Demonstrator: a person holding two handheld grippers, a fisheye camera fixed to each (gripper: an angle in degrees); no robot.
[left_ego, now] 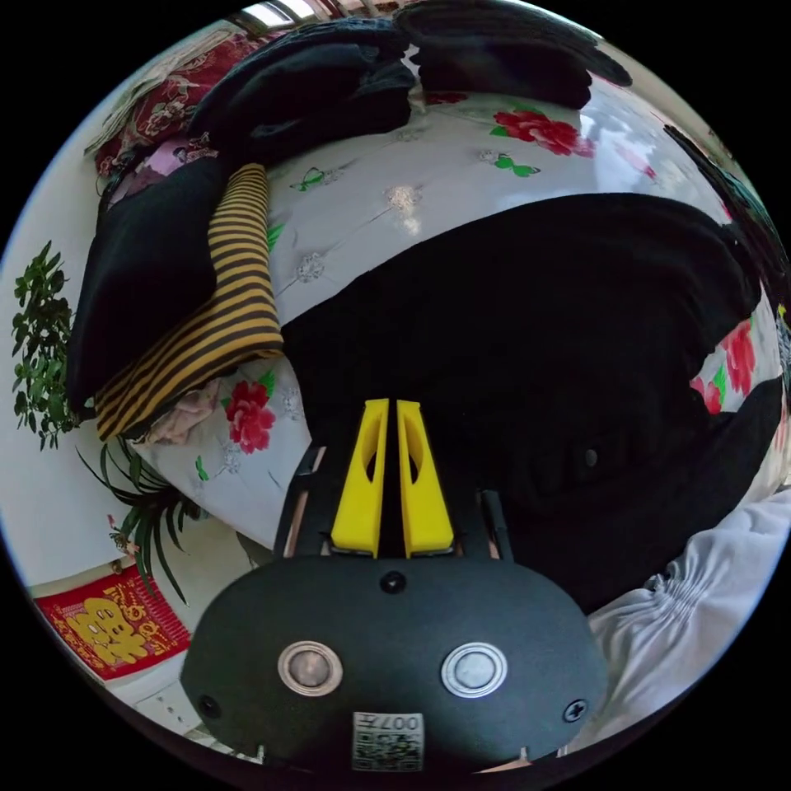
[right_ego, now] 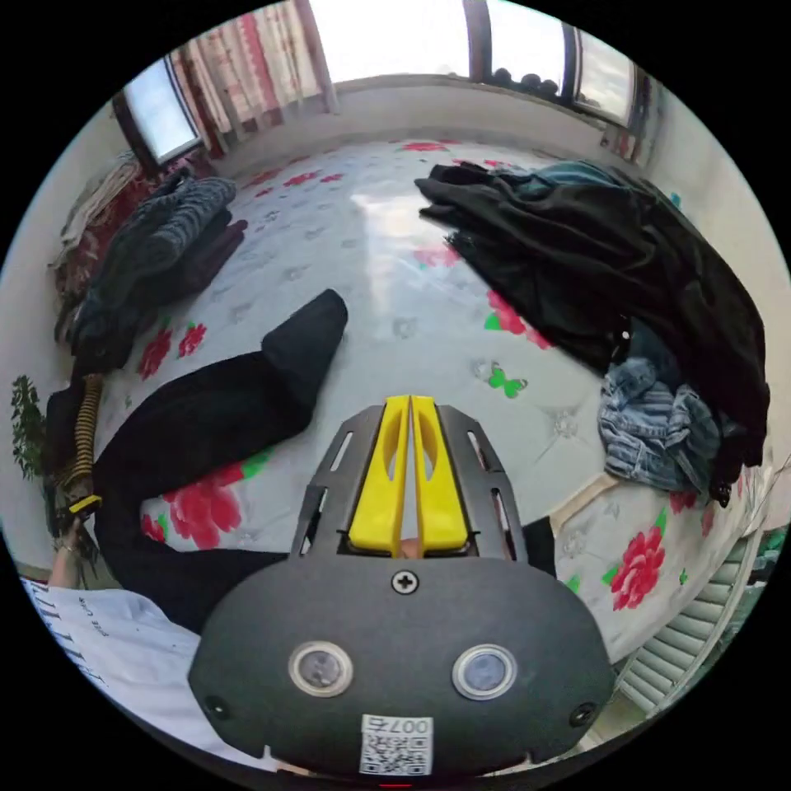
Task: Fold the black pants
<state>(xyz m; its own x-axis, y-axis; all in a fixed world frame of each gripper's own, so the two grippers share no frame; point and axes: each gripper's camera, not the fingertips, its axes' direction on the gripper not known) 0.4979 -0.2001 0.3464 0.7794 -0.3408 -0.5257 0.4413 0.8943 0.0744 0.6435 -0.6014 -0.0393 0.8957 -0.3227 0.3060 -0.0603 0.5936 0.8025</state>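
The black pants (right_ego: pixel 222 412) lie spread on the flowered sheet (right_ego: pixel 387 247), one leg reaching toward the sheet's middle, the rest curving back to my body. My left gripper (left_ego: pixel 394 412) hangs over the pants, jaws closed together, no cloth visibly between them. My right gripper (right_ego: pixel 409 408) sits over bare sheet just beside the pants, jaws likewise pressed shut on nothing. Beyond the pants: a yellow-and-black striped garment (left_ego: pixel 222 313) with a dark stack (right_ego: pixel 156 247) behind it. Across the sheet, a heap of dark clothes (right_ego: pixel 601 255) and crumpled denim (right_ego: pixel 659 420). My white sleeve (left_ego: pixel 692 593) lies near the pants' edge.
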